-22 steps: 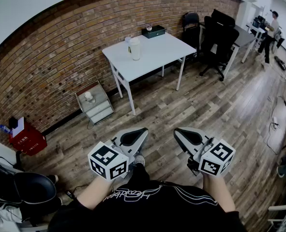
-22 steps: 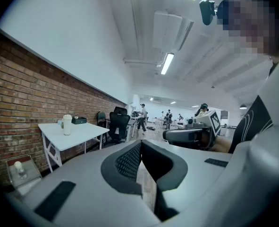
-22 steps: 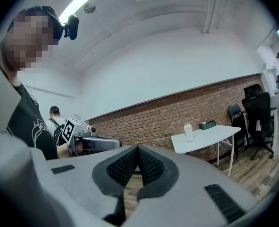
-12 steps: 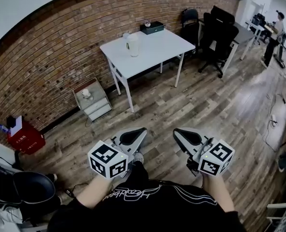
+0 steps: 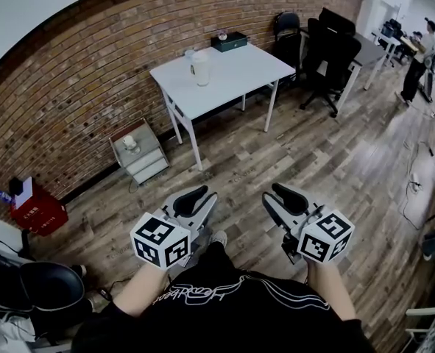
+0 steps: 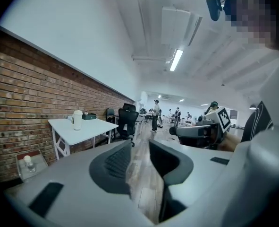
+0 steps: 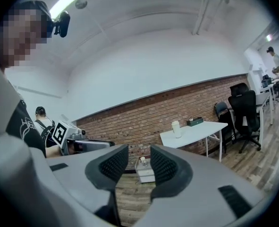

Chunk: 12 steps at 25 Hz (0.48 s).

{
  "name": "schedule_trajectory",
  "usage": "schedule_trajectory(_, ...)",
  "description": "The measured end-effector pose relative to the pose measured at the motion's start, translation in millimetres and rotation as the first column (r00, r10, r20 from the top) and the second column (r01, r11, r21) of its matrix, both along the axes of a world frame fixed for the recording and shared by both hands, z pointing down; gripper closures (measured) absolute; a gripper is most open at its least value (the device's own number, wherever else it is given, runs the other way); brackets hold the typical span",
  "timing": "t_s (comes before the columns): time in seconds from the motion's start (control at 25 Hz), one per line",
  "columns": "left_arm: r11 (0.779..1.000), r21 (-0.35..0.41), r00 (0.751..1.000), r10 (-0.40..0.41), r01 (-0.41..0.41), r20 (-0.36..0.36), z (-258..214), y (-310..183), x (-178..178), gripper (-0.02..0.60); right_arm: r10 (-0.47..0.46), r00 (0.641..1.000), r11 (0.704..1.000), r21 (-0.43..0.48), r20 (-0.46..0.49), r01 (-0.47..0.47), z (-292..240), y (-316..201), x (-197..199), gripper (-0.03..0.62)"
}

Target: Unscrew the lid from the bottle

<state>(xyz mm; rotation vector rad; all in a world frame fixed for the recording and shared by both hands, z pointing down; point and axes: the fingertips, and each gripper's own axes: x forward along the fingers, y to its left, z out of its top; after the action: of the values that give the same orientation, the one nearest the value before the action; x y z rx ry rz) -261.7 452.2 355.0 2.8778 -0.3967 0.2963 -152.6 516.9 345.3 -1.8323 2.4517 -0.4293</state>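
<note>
The white bottle (image 5: 201, 70) stands upright on the white counter (image 5: 235, 79) by the brick wall (image 5: 77, 101), with its lid (image 5: 199, 56) on. A dark box (image 5: 229, 42) sits near it at the counter's back edge. Both claws are held low in front of the person over the wooden floor (image 5: 313, 160), well apart from the counter and the bottle. The left claw (image 5: 197, 195) has its jaws a narrow gap apart with nothing between them. In the left gripper view the bottle shows far off, to the left of the jaws. The right claw (image 5: 280, 194) is likewise slightly parted and empty. In the right gripper view the bottle lies far beyond, above the right-hand jaw.
</note>
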Motion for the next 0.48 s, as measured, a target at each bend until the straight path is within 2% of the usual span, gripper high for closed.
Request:
schedule_trajectory(0.04, 1.000, -0.004, 1.000, 0.001, -0.001, 0.002, 1.5, -3.0, 0.0, 0.401, 0.001, 1.000, 1.000, -0.005, -0.002, -0.001, 0.6, -3.4, 0.7, 0.445)
schedule_trajectory(0.08, 1.000, -0.015, 1.000, -0.001, 0.001, 0.004, 3.5, -7.0, 0.4, 0.335, 0.005, 1.000, 1.000, -0.011, -0.007, -0.005, 1.2, -7.2, 2.5, 0.402)
schedule_trajectory(0.12, 1.000, -0.028, 1.000, -0.007, 0.007, 0.006, 5.6, -11.7, 1.0, 0.315, 0.013, 1.000, 1.000, -0.016, -0.013, -0.013, 1.6, -11.4, 5.3, 0.380)
schedule_trajectory(0.28, 0.999, -0.038, 1.000, -0.016, 0.016, 0.008, 13.7, -37.4, 5.8, 0.290, 0.038, 0.999, 0.999, -0.017, -0.020, -0.038, 5.2, -36.2, 19.7, 0.315)
schedule_trajectory(0.48, 0.997, -0.056, 0.999, -0.050, 0.050, 0.008, 32.7, -94.5, 16.3, 0.267, 0.074, 0.997, 0.996, -0.042, -0.029, -0.075, 18.2, -81.7, 45.1, 0.281)
